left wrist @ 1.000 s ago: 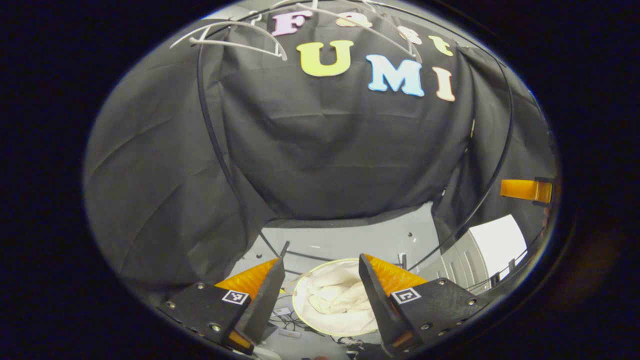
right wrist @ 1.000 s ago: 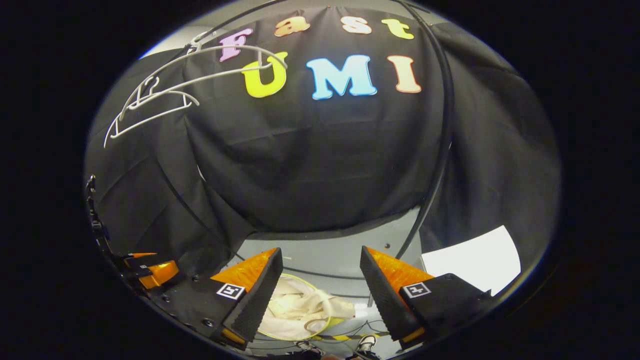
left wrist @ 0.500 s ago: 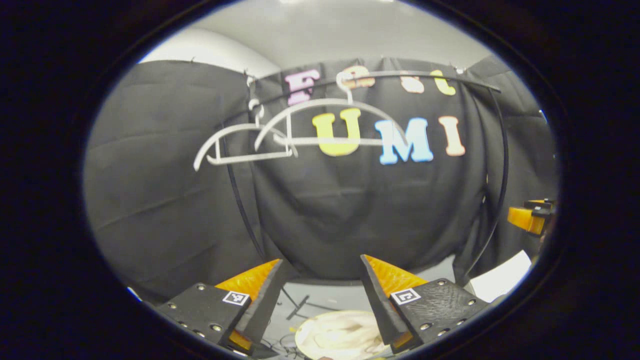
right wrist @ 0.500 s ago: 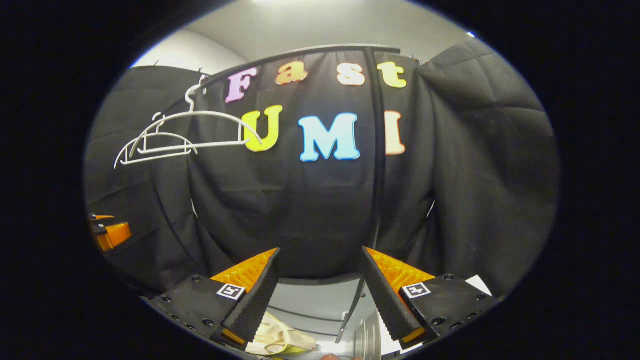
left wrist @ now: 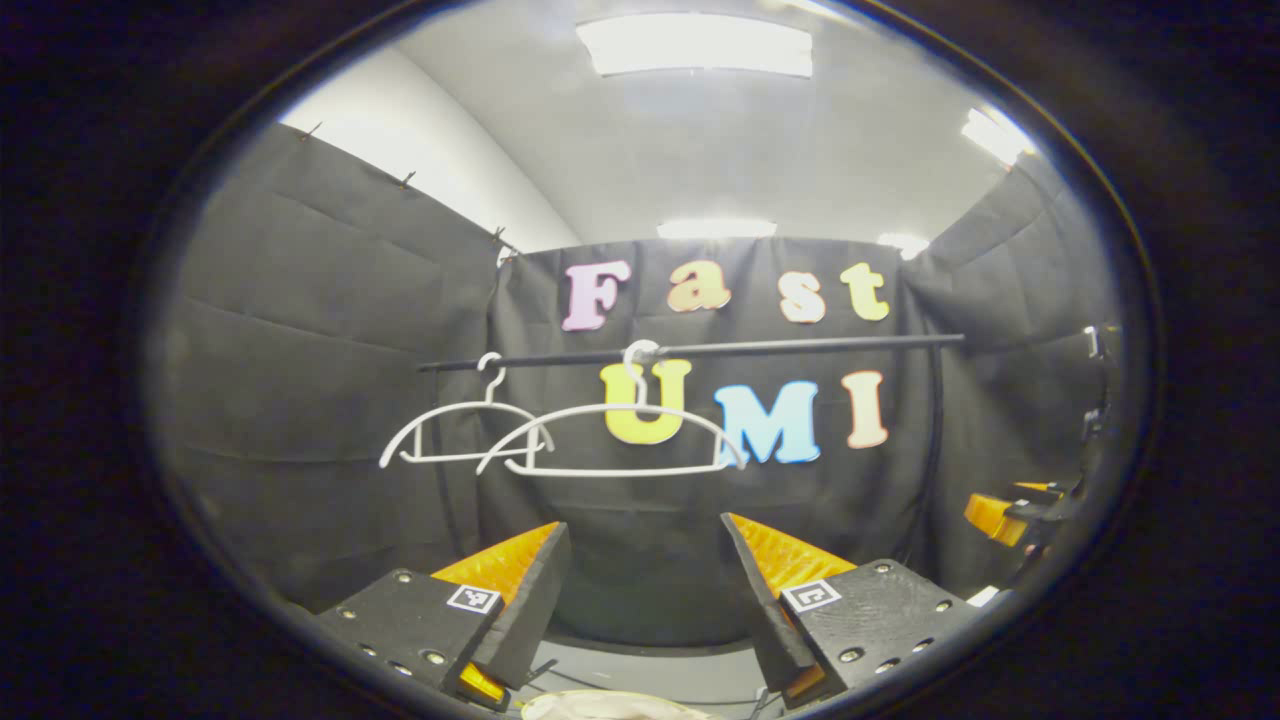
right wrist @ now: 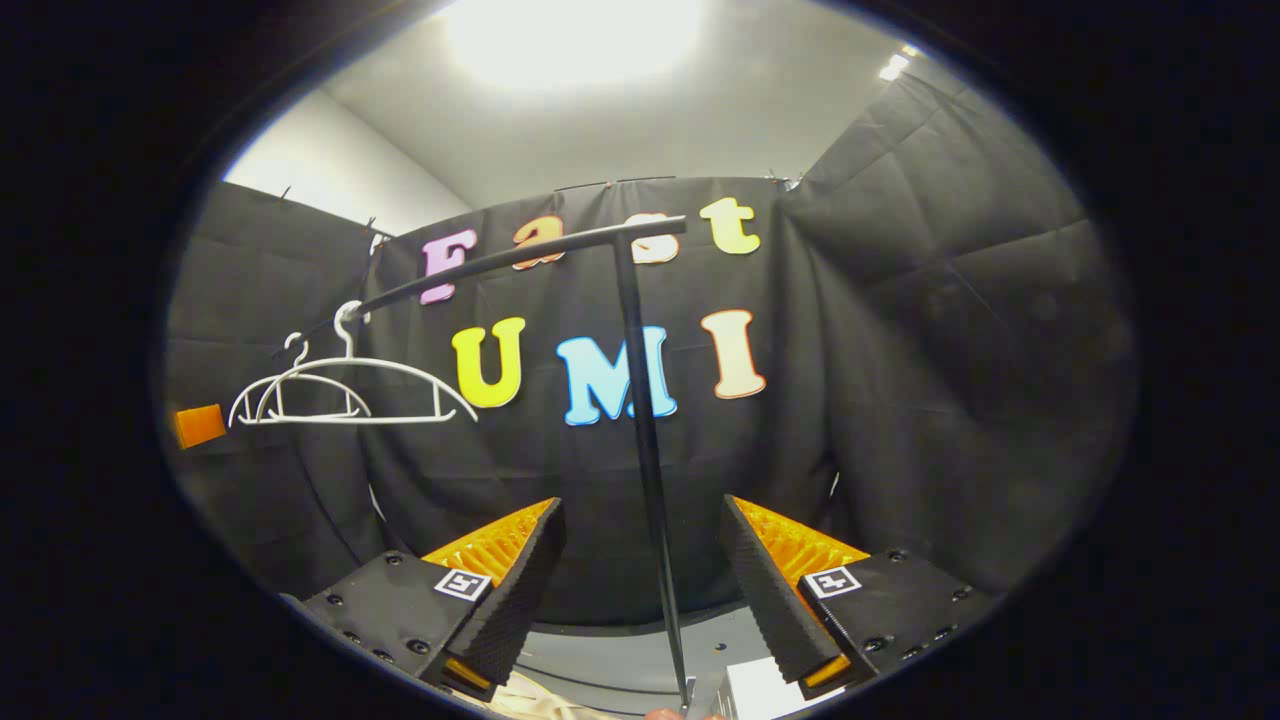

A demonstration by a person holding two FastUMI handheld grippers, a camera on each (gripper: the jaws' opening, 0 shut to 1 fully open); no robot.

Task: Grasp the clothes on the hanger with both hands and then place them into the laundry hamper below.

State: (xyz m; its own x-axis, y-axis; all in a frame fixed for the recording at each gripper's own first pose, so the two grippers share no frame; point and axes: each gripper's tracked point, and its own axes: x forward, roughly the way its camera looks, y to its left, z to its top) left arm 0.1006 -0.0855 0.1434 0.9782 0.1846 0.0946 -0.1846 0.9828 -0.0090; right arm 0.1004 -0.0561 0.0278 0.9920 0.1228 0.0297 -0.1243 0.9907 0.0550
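Both cameras have tilted way up compared with a second ago. Back then I was looking down at the hamper with the cream-coloured clothes in it, framed right between the fingers. Now in the left gripper view only a sliver of the laundry hamper (left wrist: 600, 703) and its pale contents peeks in at the very bottom edge, and in the right gripper view a bit of the cream clothes (right wrist: 535, 697) shows low down by my left finger.

My left gripper (left wrist: 645, 590) is wide apart with nothing between the fingers, same as before. My right gripper (right wrist: 643, 585) is also spread wide and empty; the rack's upright pole (right wrist: 645, 440) lines up in the gap but sits farther off.

The two white hangers (left wrist: 610, 440) hang bare on the black rail (left wrist: 700, 350), now near mid-frame instead of crammed at the top. The ceiling lights (left wrist: 695, 45) have come into view. The other gripper shows at the right edge of the left gripper view (left wrist: 1010, 510).
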